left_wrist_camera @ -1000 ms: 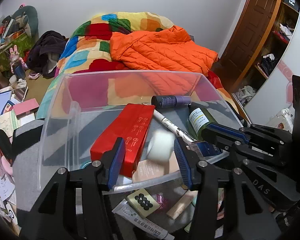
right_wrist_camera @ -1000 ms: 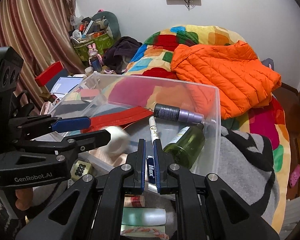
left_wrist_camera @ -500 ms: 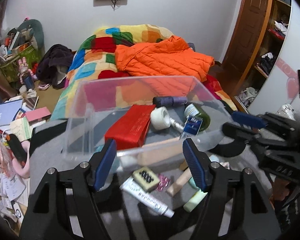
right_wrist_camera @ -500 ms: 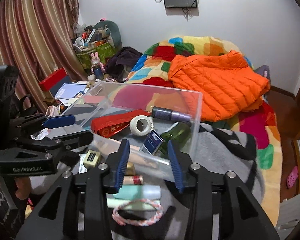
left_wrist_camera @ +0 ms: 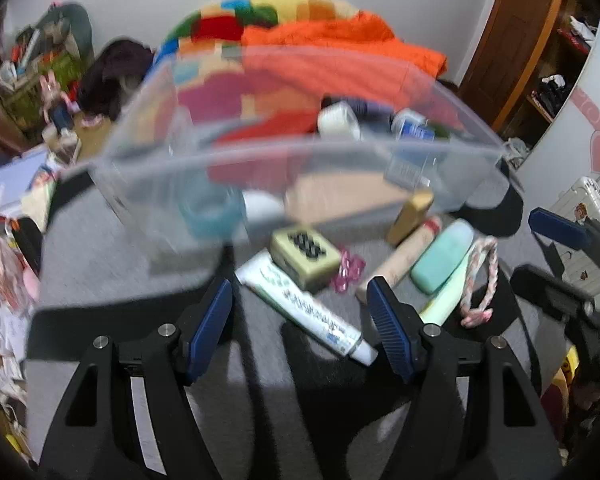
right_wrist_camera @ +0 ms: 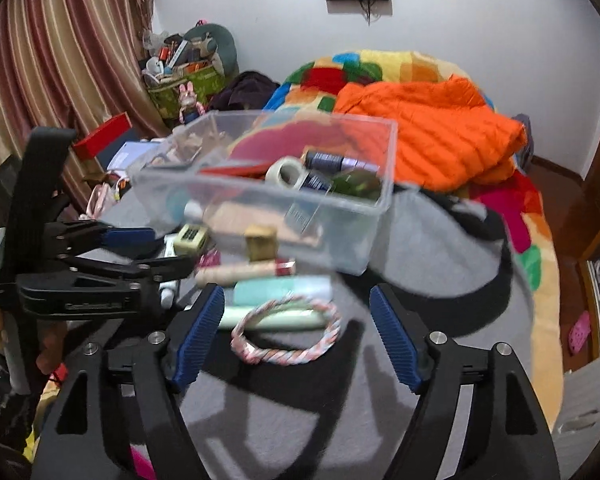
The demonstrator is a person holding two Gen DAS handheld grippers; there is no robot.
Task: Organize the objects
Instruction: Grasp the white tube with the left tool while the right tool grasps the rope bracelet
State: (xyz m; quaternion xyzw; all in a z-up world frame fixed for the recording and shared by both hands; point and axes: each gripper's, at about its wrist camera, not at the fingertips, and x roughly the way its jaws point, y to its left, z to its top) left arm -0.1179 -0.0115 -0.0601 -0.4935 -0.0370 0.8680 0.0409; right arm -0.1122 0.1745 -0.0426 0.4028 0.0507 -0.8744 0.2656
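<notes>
A clear plastic bin (left_wrist_camera: 260, 160) (right_wrist_camera: 364, 240) stands on a grey cloth and holds a red box (left_wrist_camera: 276, 128), a white tape roll (left_wrist_camera: 338, 120) (right_wrist_camera: 286, 172), a purple tube (right_wrist_camera: 332, 160) and a green bottle (right_wrist_camera: 358, 184). In front of it lie a white tube (left_wrist_camera: 304, 304), a beige case with black dots (left_wrist_camera: 304, 254), a mint bottle (left_wrist_camera: 444, 256) and a pink braided ring (right_wrist_camera: 286, 334). My left gripper (left_wrist_camera: 300, 320) is open and empty above the white tube. My right gripper (right_wrist_camera: 296, 328) is open and empty around the braided ring's area.
A bed with a patchwork blanket and an orange jacket (right_wrist_camera: 428, 136) lies behind the bin. Clutter, books and a red box (right_wrist_camera: 102, 136) sit at the left by the curtain. A wooden door (left_wrist_camera: 512, 40) and shelves are at the right.
Both grippers have drawn back from the bin and opened wide. The tape roll and the blue-labelled item that they carried now lie in the bin.
</notes>
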